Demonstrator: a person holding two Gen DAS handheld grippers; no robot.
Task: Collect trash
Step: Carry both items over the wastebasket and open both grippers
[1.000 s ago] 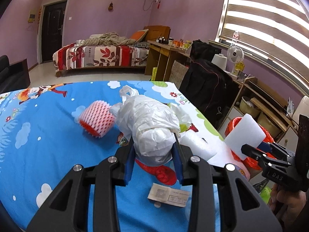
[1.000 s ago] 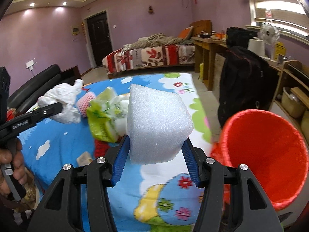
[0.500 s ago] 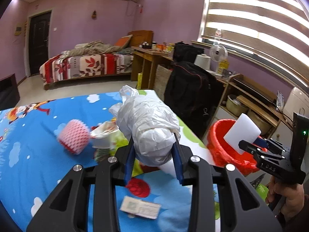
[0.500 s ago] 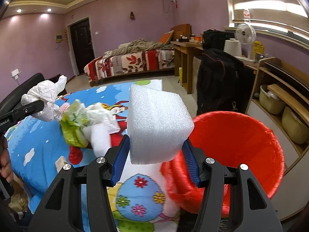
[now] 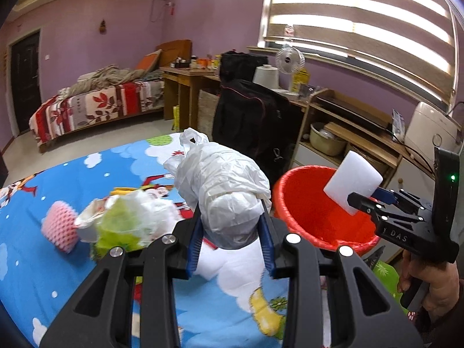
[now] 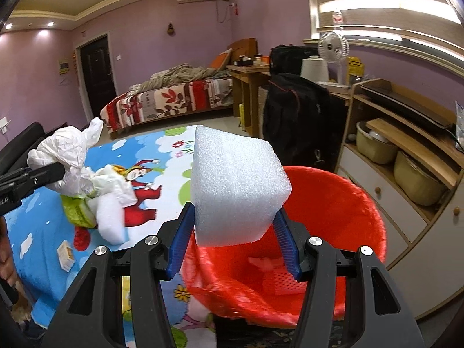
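Left hand-held gripper [image 5: 232, 232] clamped tight on a crumpled white plastic bag [image 5: 223, 185], lifted clear off the surface [image 5: 34, 261] and hanging just short of the red bin [image 5: 304, 203]. Right hand-held gripper [image 6: 235, 237] pinching a white foam block [image 6: 235, 188] between the 2 blue pads, parked right over the bin's open mouth [image 6: 362, 232], nothing between block and opening. Bin sitting just past the right edge of the surface, rim roughly level with the cartoon cloth, already a bit of red mesh and scraps down at the bottom. Still lying on the surface: pink foam net sleeve [image 5: 59, 229] off to the left, a green and white wrapper pile [image 5: 124, 220] next to it, another white foam piece [image 6: 111, 217] and a small paper box [image 6: 66, 253] nearer the front edge. Plenty of bare blue cloth on the left side and toward the far edge. Tighter on the bin side though: black bag [image 6: 293, 119] right behind the bin, wooden shelf unit [image 6: 406, 156] close on the right. Open floor beyond the far edge, up to the bed [image 5: 95, 104] against the back wall.
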